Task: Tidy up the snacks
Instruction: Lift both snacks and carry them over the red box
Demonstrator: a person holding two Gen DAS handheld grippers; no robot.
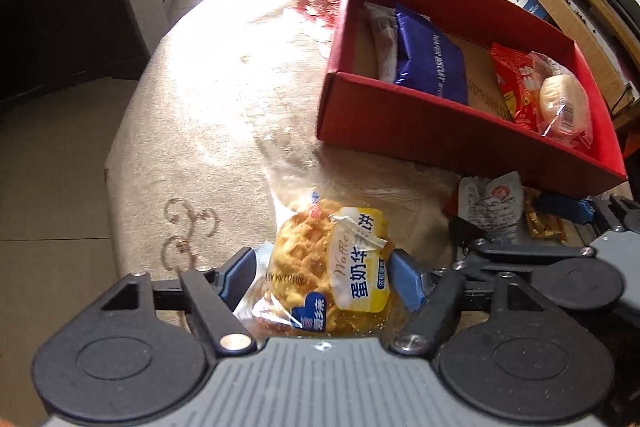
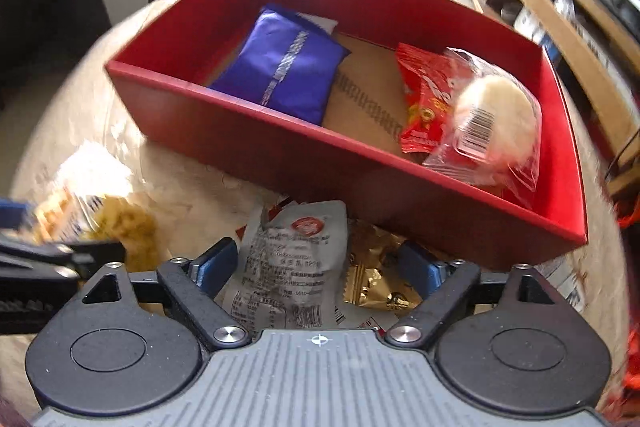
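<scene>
Left gripper (image 1: 324, 281) clamps a clear-wrapped golden waffle (image 1: 320, 267); right gripper (image 2: 320, 267), jaws wide, straddles a grey foil sachet (image 2: 288, 267) beside the red cardboard box (image 2: 280, 147).

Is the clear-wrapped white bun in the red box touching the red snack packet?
Touching. In the right wrist view the bun in its clear wrapper lies on top of the red packet, overlapping its right half inside the box.
</scene>
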